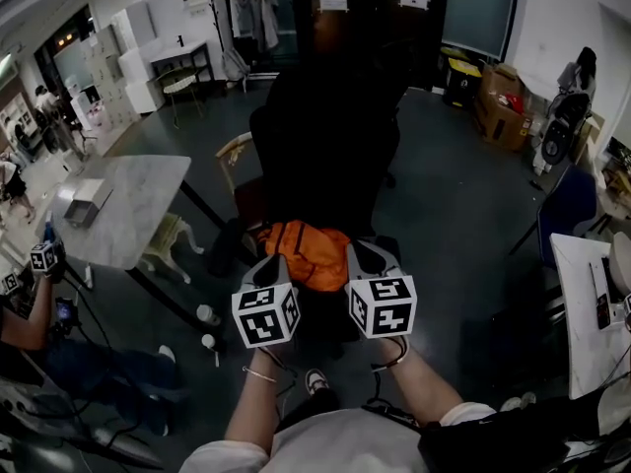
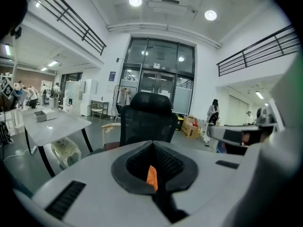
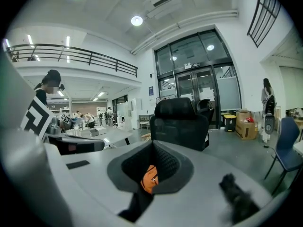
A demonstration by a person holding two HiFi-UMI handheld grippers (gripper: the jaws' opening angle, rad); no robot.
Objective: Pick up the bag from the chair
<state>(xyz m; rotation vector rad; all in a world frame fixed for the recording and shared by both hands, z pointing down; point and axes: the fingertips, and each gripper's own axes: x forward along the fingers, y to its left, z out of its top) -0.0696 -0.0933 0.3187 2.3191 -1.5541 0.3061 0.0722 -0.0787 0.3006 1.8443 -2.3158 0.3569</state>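
- The orange bag (image 1: 308, 251) is found slumped on the black chair (image 1: 325, 136), at its near edge, right in front of both grippers.
- The left gripper (image 1: 276, 262) is held at the bag's near-left corner and the right gripper (image 1: 363, 250) at its near-right corner, so the bag is sat between the two and just beyond the tips.
- Left jaws: pressed together with nothing clamped. In the left gripper view (image 2: 152, 145) only a thin orange sliver of the bag (image 2: 151, 177) is seen through the slot, below and ahead, with the chair (image 2: 147, 119) behind it.
- Right jaws: also read as together and empty (same look as the left). A bit more of the bag (image 3: 150, 178), zip included, is shown through the slot in the right gripper view (image 3: 152, 143), low and slightly left of the tips.
- The bag's long side looks to be laid left to right across the chair, so it's faced broadside.
- Neither hand can really be called nearer; it's pretty much a tie.
- Judgement: nothing can be grabbed until jaws are opened, and the bag lies lower than where both are pointed, so a dip down and forward is probably needed.
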